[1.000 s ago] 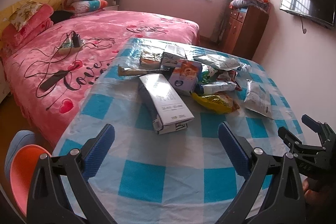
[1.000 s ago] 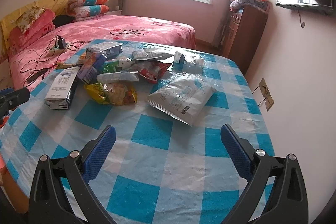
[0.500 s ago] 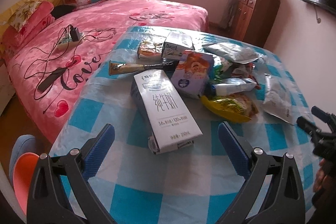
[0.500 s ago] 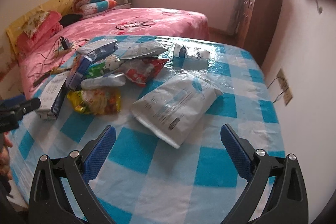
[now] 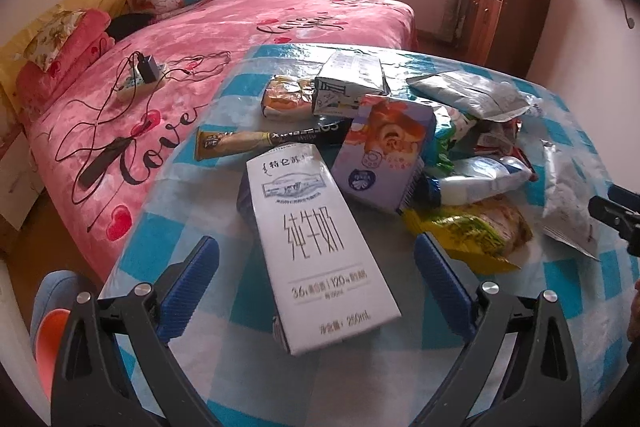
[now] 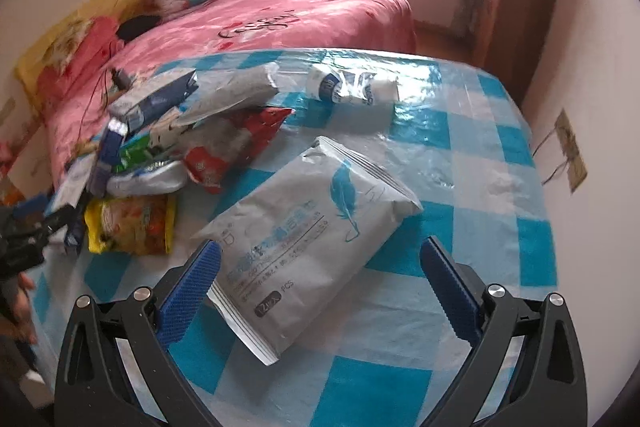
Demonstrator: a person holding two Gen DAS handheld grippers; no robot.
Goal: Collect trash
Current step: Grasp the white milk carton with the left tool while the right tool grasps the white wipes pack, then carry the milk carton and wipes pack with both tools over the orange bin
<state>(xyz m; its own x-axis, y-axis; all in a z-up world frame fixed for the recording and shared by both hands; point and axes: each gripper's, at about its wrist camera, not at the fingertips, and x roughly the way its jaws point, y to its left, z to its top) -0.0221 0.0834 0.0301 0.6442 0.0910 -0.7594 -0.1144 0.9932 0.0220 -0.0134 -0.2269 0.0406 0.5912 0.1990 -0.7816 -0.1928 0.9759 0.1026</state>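
Lying flat on the table: white milk carton [image 5: 320, 251], the landmark for this scene, on the blue-and-white checked tablecloth [image 5: 560, 307].
Left gripper [image 5: 316, 279]: jaws spread wide, one blue pad either side of the milk carton, not touching it.
Right gripper [image 6: 320, 281]: jaws spread wide around the near end of a white tissue pack [image 6: 312, 239], no contact visible.
Trash beyond the milk carton: purple carton [image 5: 384, 155], brown coffee sachet [image 5: 264, 141], silver-blue carton [image 5: 348, 87], all lying on their sides.
Trash right of the milk carton: yellow snack bag [image 5: 468, 231], then a heap of crumpled wrappers [image 5: 476, 131].
Around: pink bed [image 5: 200, 59] left of the table; orange stool [image 5: 52, 343] near the left gripper.
Containers: no bin visible.
Change from earlier: both grippers have moved closer; milk carton and tissue pack now sit between their pads.
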